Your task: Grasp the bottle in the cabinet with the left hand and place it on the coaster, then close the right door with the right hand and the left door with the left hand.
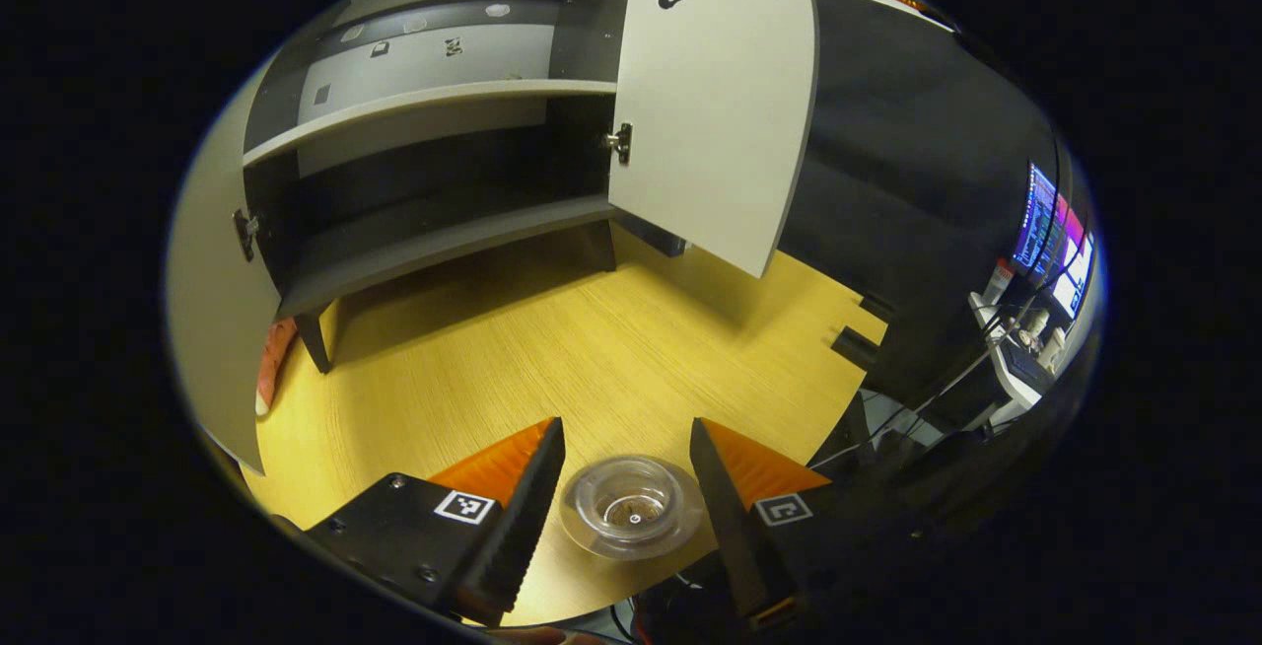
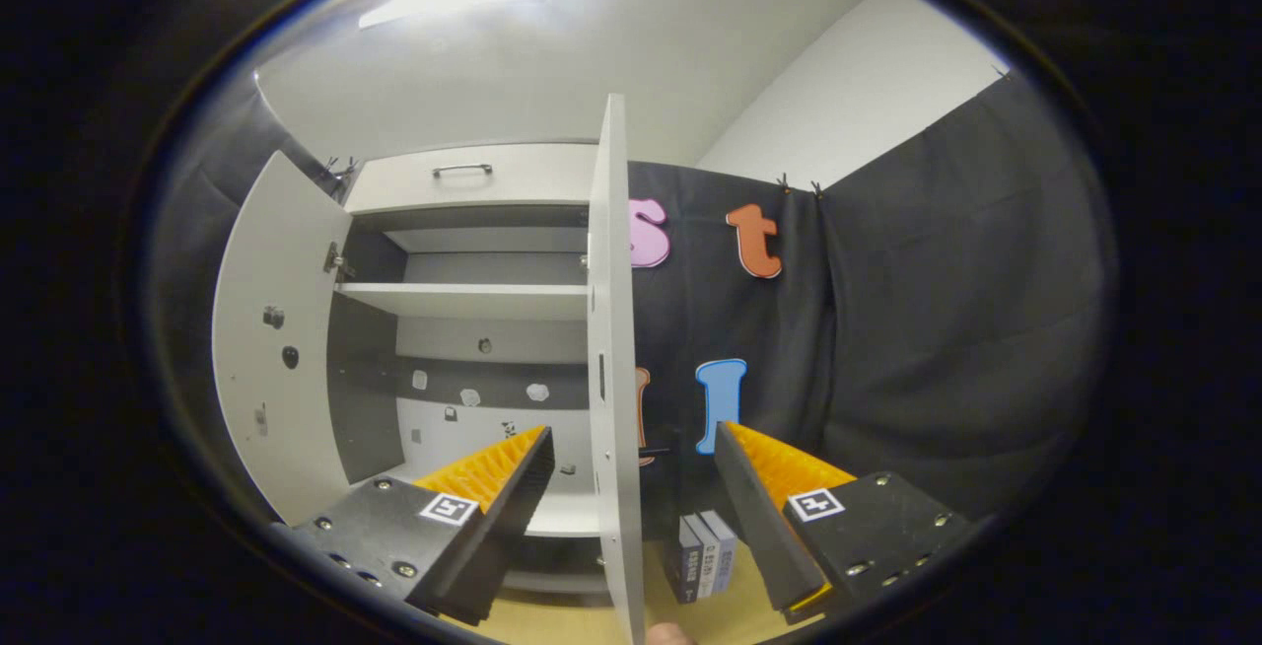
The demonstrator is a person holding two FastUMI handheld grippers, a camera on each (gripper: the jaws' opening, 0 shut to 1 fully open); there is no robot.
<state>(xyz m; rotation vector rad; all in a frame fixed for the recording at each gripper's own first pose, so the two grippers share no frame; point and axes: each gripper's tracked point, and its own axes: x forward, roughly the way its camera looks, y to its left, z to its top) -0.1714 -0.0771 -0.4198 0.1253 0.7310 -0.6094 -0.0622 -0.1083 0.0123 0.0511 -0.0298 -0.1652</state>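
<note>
A clear round bottle (image 1: pixel 632 509), seen from above with a brown spot at its centre, stands on the wooden table (image 1: pixel 552 349) between the fingers of my left gripper (image 1: pixel 626 428). That gripper is open and neither finger touches the bottle. I cannot make out the coaster under it. The cabinet (image 1: pixel 444 181) stands beyond with both doors open and bare shelves. In the right gripper view my right gripper (image 2: pixel 633 433) is open, with the edge of the right door (image 2: pixel 613 349) standing between its fingers and touching neither. The left door (image 2: pixel 276 349) is swung wide.
A drawer with a metal handle (image 2: pixel 461 170) tops the cabinet. Small books (image 2: pixel 705 551) stand on the table behind the right door. A lit monitor (image 1: pixel 1050 231) and cables sit off the table's right side. A red item (image 1: pixel 276 359) lies by the left door (image 1: pixel 212 329).
</note>
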